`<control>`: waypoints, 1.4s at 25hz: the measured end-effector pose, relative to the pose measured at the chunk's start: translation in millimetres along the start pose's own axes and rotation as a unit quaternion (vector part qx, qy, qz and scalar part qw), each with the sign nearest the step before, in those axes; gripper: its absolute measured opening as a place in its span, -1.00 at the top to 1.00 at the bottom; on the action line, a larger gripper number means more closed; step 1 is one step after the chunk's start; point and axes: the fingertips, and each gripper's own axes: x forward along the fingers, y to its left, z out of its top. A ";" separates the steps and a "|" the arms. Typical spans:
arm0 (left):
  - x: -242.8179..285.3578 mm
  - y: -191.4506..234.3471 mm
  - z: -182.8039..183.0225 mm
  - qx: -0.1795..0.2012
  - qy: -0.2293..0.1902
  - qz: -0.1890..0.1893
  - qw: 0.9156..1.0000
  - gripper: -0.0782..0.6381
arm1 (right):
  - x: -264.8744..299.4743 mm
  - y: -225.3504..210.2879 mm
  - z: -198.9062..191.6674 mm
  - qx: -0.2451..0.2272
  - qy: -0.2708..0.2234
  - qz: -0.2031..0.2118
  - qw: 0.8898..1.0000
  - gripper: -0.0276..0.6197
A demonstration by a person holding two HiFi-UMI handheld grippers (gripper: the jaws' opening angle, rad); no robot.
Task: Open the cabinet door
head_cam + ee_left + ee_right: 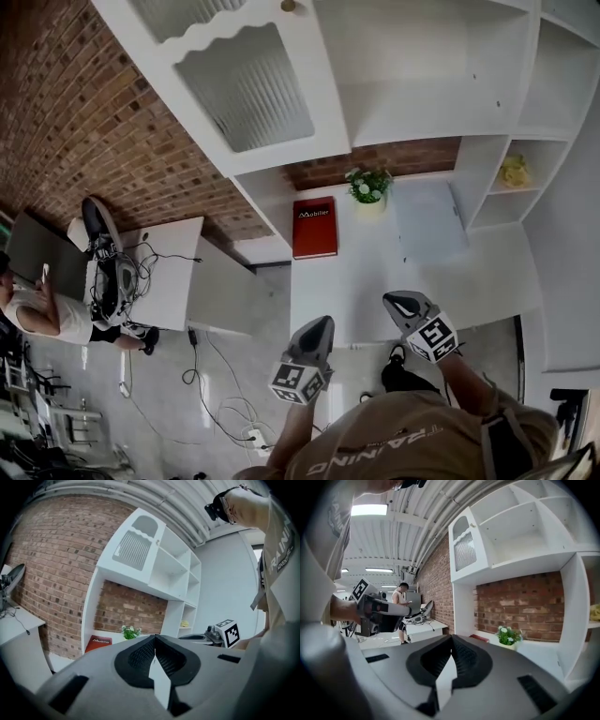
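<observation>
The left gripper [322, 323] and the right gripper [396, 302] are hovering below the cabinet door [248, 89], well apart from it. Each is showing its jaws pressed together, empty.

Left gripper [322, 322]: jaws are sitting pressed together with nothing between them, nose pointing forward and slightly down. Right gripper [395, 300]: jaws are likewise meeting at the tips, empty, riding beside the left. Both are being held out before the torso.
</observation>
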 end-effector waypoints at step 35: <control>142.4 33.9 49.2 0.083 0.015 -0.088 0.993 0.75 | 44.7 -79.0 111.5 -0.006 -0.075 -0.055 0.996 0.88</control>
